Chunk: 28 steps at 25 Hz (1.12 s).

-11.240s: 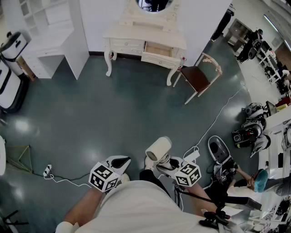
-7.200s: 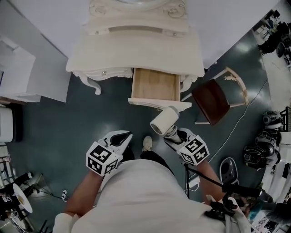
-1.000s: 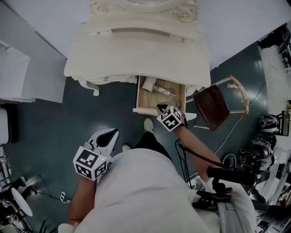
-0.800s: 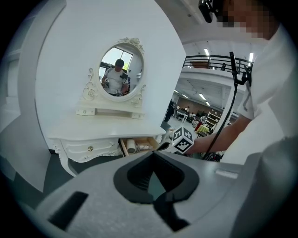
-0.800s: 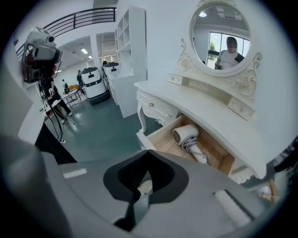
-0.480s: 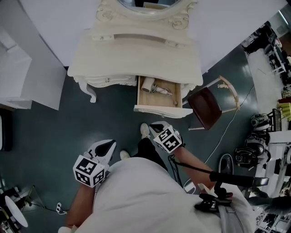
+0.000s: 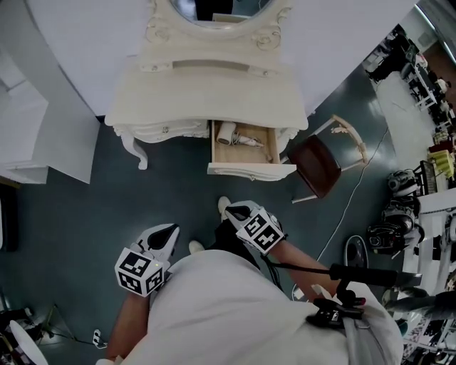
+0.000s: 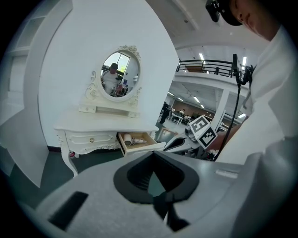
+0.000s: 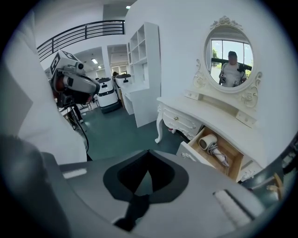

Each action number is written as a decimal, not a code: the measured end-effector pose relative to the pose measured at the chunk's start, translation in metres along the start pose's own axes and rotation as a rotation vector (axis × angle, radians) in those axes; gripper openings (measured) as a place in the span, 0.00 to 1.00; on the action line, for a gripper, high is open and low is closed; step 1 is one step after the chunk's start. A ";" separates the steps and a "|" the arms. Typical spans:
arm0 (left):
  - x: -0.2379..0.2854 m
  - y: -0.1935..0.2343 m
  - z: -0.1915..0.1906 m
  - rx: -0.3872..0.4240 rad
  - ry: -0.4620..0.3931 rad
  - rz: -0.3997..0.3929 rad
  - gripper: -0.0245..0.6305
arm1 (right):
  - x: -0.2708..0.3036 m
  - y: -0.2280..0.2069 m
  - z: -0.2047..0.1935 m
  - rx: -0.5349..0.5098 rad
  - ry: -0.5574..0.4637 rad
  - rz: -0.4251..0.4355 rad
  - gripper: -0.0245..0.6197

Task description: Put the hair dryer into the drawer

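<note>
The white hair dryer [image 7: 228, 132] lies in the open wooden drawer [image 7: 251, 170] of the dressing table, its cord coiled beside it. It also shows in the left gripper view as the hair dryer [image 8: 128, 138] and in the right gripper view as the hair dryer [image 9: 208, 142]. My right gripper [image 7: 231, 211] hangs over the floor in front of the drawer, shut and empty. My left gripper [image 7: 168, 232] is lower left, near my body, shut with nothing in it. Neither gripper touches the drawer.
The cream dressing table [image 7: 214, 93] with an oval mirror [image 7: 214, 8] stands against the wall. A chair with a dark red seat [image 7: 319, 162] is right of the drawer. White shelving [image 7: 43, 135] is at left. Cables and equipment [image 7: 388, 232] crowd the right floor.
My right gripper has pulled back from the drawer toward my body, empty, and the hair dryer stays in the drawer. The whole view has backed away from the table.
</note>
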<state>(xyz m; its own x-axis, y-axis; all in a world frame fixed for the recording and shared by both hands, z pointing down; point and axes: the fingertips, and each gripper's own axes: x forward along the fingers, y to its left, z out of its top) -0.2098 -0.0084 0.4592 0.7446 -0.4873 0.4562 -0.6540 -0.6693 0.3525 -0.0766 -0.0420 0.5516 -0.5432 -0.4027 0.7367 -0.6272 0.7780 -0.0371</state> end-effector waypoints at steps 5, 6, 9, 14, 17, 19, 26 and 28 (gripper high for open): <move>-0.012 0.004 -0.008 -0.014 -0.011 0.013 0.04 | 0.001 0.016 0.008 -0.018 0.003 0.012 0.04; -0.014 0.005 -0.011 -0.019 -0.012 0.018 0.04 | 0.001 0.020 0.010 -0.031 0.010 0.017 0.04; -0.019 0.007 -0.016 -0.025 -0.009 0.027 0.04 | 0.002 0.027 0.014 -0.066 0.005 0.028 0.04; -0.021 0.006 -0.020 -0.032 -0.012 0.038 0.04 | 0.002 0.034 0.019 -0.096 -0.008 0.038 0.04; -0.022 0.005 -0.021 -0.030 -0.013 0.042 0.04 | 0.001 0.037 0.022 -0.113 -0.015 0.042 0.04; -0.021 0.004 -0.021 -0.030 -0.012 0.044 0.04 | 0.000 0.038 0.023 -0.124 -0.021 0.043 0.04; -0.018 0.001 -0.027 -0.027 -0.008 0.036 0.04 | -0.003 0.043 0.017 -0.130 -0.023 0.038 0.04; -0.018 0.002 -0.027 -0.027 -0.007 0.035 0.04 | -0.003 0.043 0.017 -0.130 -0.025 0.034 0.04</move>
<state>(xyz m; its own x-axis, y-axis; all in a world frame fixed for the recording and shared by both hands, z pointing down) -0.2281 0.0147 0.4735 0.7222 -0.5143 0.4625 -0.6829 -0.6366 0.3584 -0.1111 -0.0152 0.5363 -0.5775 -0.3853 0.7197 -0.5313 0.8468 0.0270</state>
